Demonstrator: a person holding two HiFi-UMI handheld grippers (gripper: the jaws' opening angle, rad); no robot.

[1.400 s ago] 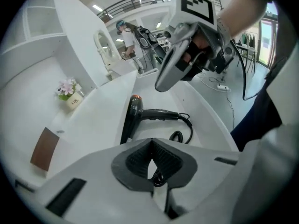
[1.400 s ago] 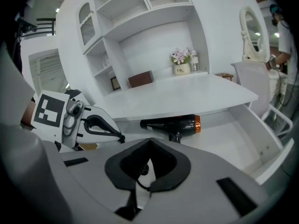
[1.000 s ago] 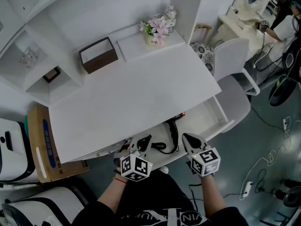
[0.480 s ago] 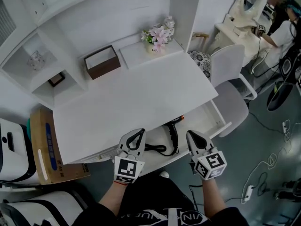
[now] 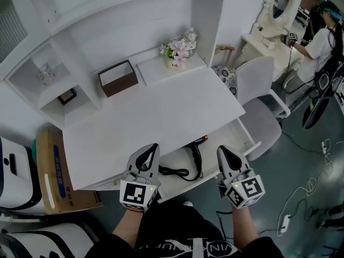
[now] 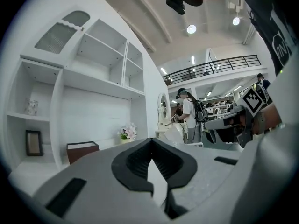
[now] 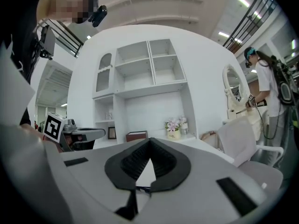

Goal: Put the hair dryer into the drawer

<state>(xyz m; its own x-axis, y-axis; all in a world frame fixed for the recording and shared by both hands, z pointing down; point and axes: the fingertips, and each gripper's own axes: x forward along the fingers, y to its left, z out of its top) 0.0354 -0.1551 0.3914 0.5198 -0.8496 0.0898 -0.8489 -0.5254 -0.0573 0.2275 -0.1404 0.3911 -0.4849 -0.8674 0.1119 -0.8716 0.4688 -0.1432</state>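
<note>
Hair dryer (image 5: 194, 155) lying in open drawer (image 5: 236, 136), cord (image 5: 173, 171) beside it, nothing touching it. Left hand-held gripper (image 5: 152, 146) and right hand-held gripper (image 5: 220, 149) both lifted clear of drawer since a second ago. Jaws fully closed, nothing held. Placement judged done; drawer not yet shut.

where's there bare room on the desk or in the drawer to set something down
The desk top is bare from the brown box and the flowers forward to its front edge. In the open drawer, only the right end beyond the hair dryer is free; the middle is crowded by the dryer and its cord.
</note>
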